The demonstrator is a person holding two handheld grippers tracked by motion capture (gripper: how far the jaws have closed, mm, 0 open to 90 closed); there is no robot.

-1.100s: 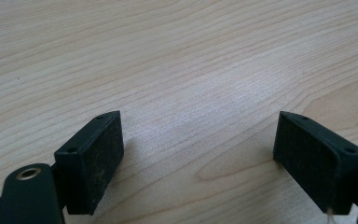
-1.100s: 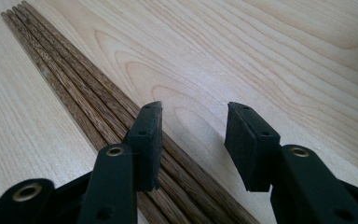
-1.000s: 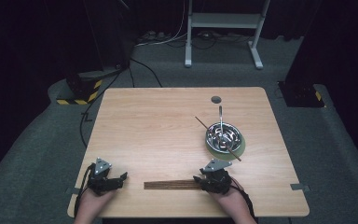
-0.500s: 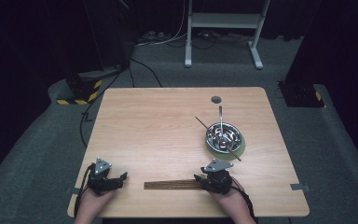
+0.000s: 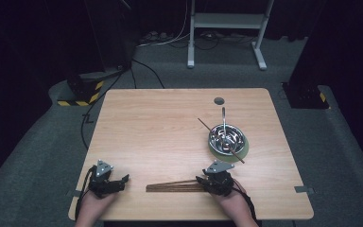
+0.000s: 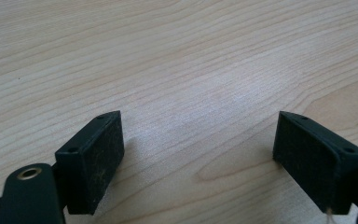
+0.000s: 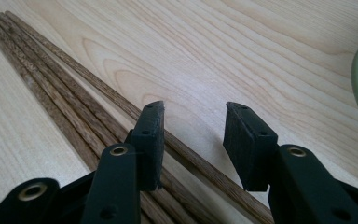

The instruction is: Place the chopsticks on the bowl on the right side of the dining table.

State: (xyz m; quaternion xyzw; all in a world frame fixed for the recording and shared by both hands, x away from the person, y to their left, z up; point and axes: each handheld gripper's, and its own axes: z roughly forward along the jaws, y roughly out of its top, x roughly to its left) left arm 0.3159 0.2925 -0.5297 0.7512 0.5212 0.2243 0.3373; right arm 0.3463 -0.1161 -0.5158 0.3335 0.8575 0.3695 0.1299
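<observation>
Right hand-held gripper (image 7: 193, 140) half-open astride one chopstick (image 7: 200, 161), gripping nothing; left hand-held gripper (image 6: 200, 158) wide open, empty; next, close squarely on it.

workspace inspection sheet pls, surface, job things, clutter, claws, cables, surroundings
surface: wooden table, bare in the middle, round hole near the far edge
job's things: bundle of dark chopsticks flat by the near edge
clutter: metal bowl with utensils on a green plate
grippers: left claw open over bare wood; right claw straddles one chopstick, pads not pressing
cables: black cables on the floor beyond
surroundings: grey carpet, white stand, dark room
</observation>
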